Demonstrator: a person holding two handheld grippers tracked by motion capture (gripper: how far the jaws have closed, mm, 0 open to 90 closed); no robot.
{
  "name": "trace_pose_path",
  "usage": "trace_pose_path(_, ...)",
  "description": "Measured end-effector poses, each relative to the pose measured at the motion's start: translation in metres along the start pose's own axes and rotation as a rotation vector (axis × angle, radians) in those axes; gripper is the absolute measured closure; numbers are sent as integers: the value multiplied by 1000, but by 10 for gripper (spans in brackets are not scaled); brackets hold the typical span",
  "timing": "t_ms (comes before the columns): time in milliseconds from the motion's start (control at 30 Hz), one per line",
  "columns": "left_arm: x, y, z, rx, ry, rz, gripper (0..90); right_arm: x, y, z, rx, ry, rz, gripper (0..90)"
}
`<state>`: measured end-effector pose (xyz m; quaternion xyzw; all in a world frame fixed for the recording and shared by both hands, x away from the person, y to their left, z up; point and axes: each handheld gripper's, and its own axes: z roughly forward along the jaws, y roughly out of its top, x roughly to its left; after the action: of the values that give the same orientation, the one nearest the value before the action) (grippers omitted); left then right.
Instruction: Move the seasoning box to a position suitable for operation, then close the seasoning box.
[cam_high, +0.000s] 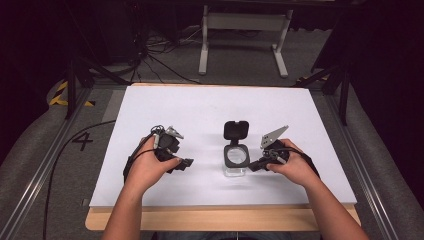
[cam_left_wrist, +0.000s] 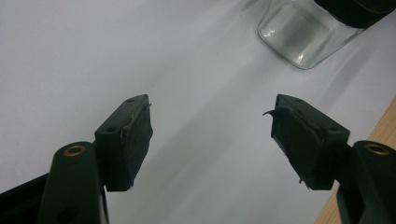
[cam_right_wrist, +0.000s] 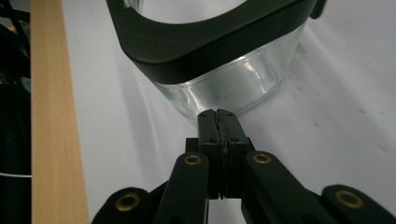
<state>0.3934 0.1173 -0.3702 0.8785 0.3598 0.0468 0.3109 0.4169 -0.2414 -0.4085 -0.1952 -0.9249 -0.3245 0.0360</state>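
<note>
We have the glass jar (cam_high: 236, 161) standing mid-worktop (cam_high: 200, 110), its black flip lid (cam_high: 236, 130) hinged open. Our right tongs (cam_right_wrist: 218, 114) are pressed together, empty, tips at the jar's base; our left tongs (cam_left_wrist: 210, 135) gape wide nearby. We judge a nudge or steadying is under way; next, the left tongs should close on the jar.

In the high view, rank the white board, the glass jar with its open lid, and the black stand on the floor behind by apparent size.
1. white board, by far the largest.
2. black stand, though it is farther from the camera, so its true size is unsure.
3. glass jar, smallest.
</note>
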Motion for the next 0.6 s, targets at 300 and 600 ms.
trace_pose_path(300,-6,5,3,-30,-6,23,299,-3,-6,-15,-44,-56,28,900)
trace_pose_path(600,-20,12,1,-107,-105,89,594,-4,-3,-42,-122,-100,33,900)
